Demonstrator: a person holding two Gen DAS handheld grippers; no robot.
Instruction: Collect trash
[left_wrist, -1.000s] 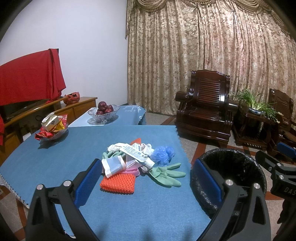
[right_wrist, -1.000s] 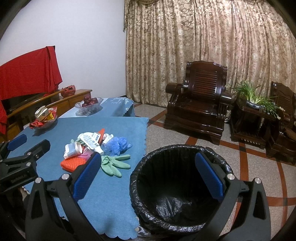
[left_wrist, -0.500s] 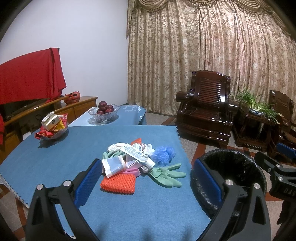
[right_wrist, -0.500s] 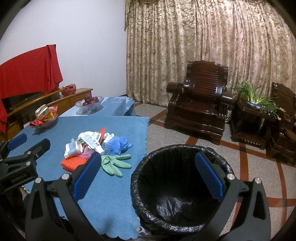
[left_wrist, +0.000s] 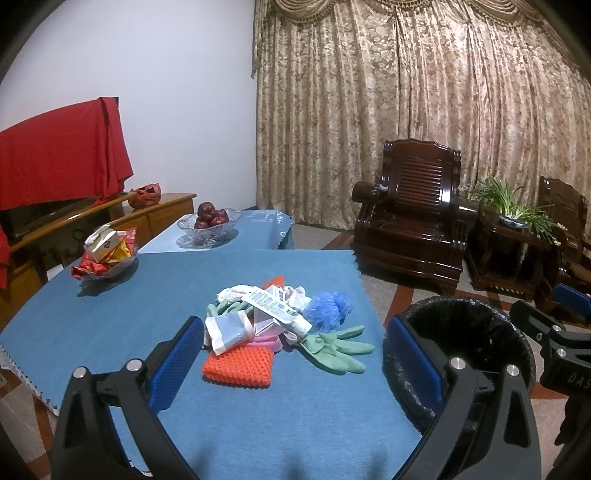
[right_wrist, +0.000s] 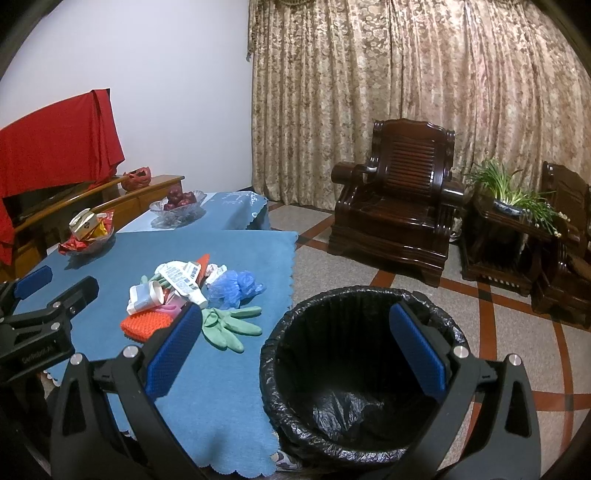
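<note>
A pile of trash lies mid-table on the blue cloth (left_wrist: 110, 314): an orange spiky pad (left_wrist: 239, 365), a white packet (left_wrist: 229, 331), a printed white tube (left_wrist: 277, 304), a blue mesh puff (left_wrist: 330, 305) and green rubber gloves (left_wrist: 338, 347). The pile also shows in the right wrist view (right_wrist: 184, 291). A bin lined with a black bag (right_wrist: 354, 365) stands on the floor right of the table. My left gripper (left_wrist: 295, 365) is open and empty, short of the pile. My right gripper (right_wrist: 295, 350) is open and empty above the bin's near rim.
A glass bowl of red fruit (left_wrist: 208, 223) and a dish of snack packets (left_wrist: 105, 254) sit at the table's far left. A wooden sideboard (left_wrist: 147, 214) with red cloth is at left. Dark wooden armchairs (left_wrist: 410, 214) and a plant stand (left_wrist: 517, 236) stand beyond.
Almost nothing has moved. The right wrist view has drifted slightly to the left. Both grippers stay open.
</note>
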